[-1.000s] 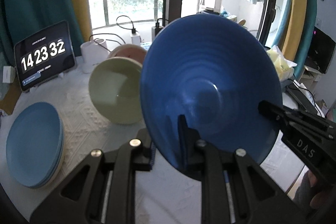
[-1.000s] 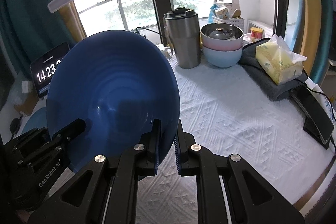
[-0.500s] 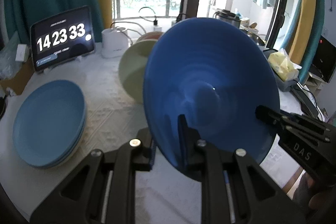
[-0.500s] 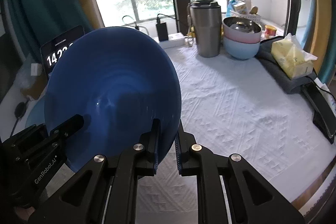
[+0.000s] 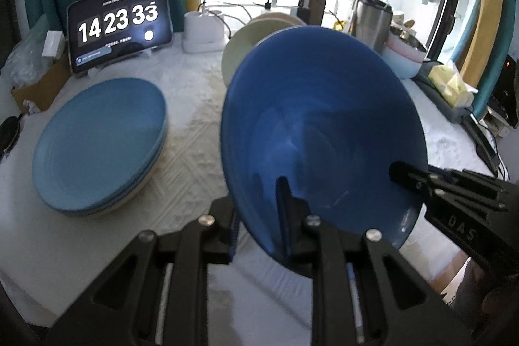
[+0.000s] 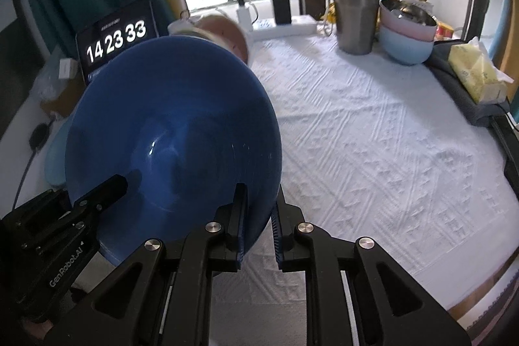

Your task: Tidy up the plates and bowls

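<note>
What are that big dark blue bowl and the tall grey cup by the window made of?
The blue bowl looks like glazed ceramic: glossy, with light glints and faint concentric rings inside, though smooth plastic can't be ruled out. The cup looks like brushed stainless steel: dull grey metallic sheen with soft vertical reflections, topped by a dark lid, probably plastic.

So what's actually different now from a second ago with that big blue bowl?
Both views have shifted: the blue bowl was carried over the table, nearer the light blue plate stack. The clock ticked from 14:23:32 to 14:23:33. Unchanged: the left hand-held gripper and right hand-held gripper both stay clamped on its rim.
</note>
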Motion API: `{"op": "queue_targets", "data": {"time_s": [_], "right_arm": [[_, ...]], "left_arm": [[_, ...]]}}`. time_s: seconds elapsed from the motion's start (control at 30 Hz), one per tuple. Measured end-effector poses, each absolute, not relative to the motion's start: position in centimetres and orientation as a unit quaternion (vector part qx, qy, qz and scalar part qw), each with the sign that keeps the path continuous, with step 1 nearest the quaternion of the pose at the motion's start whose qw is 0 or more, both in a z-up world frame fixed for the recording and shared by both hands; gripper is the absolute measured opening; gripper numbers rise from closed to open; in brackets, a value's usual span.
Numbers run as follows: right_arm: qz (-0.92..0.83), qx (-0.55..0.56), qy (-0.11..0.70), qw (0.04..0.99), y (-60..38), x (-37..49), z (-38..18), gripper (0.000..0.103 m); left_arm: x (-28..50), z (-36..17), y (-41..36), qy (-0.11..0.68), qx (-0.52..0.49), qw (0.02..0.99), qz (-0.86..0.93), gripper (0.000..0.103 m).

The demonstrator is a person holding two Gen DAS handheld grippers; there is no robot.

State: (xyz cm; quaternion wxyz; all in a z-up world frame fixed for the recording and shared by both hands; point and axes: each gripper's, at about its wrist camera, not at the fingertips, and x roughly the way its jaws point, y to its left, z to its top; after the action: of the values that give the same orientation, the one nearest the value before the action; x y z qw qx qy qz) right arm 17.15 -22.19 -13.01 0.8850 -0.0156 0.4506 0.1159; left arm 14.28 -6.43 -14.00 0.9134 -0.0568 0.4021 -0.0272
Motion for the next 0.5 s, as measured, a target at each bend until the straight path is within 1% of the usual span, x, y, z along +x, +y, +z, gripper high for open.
{"op": "queue_targets", "data": {"time_s": [0.13,0.23,0.3,0.43,0.5], "right_arm": [[0.123,-0.012,0.461,0.879,-21.8,17.2,-13.3,0.018],[0.129,-0.012,0.467,0.875,-21.4,17.3,-13.5,0.020],[0.129,-0.013,0.465,0.875,-21.1,17.5,-13.3,0.024],[0.130,-0.014,0.461,0.878,-21.3,17.8,-12.8,0.025],[0.131,-0.012,0.459,0.879,-21.4,18.0,-12.5,0.027]], "left_arm": [[13.9,-14.3,-5.9,0.409,-0.062,0.910,-0.024,0.023],[13.9,-14.5,-5.5,0.412,-0.063,0.909,-0.024,0.023],[14.0,-14.5,-5.3,0.414,-0.062,0.908,-0.022,0.023],[14.0,-14.0,-4.6,0.410,-0.063,0.910,-0.015,0.024],[13.9,-13.7,-4.3,0.407,-0.062,0.911,-0.014,0.025]]}}
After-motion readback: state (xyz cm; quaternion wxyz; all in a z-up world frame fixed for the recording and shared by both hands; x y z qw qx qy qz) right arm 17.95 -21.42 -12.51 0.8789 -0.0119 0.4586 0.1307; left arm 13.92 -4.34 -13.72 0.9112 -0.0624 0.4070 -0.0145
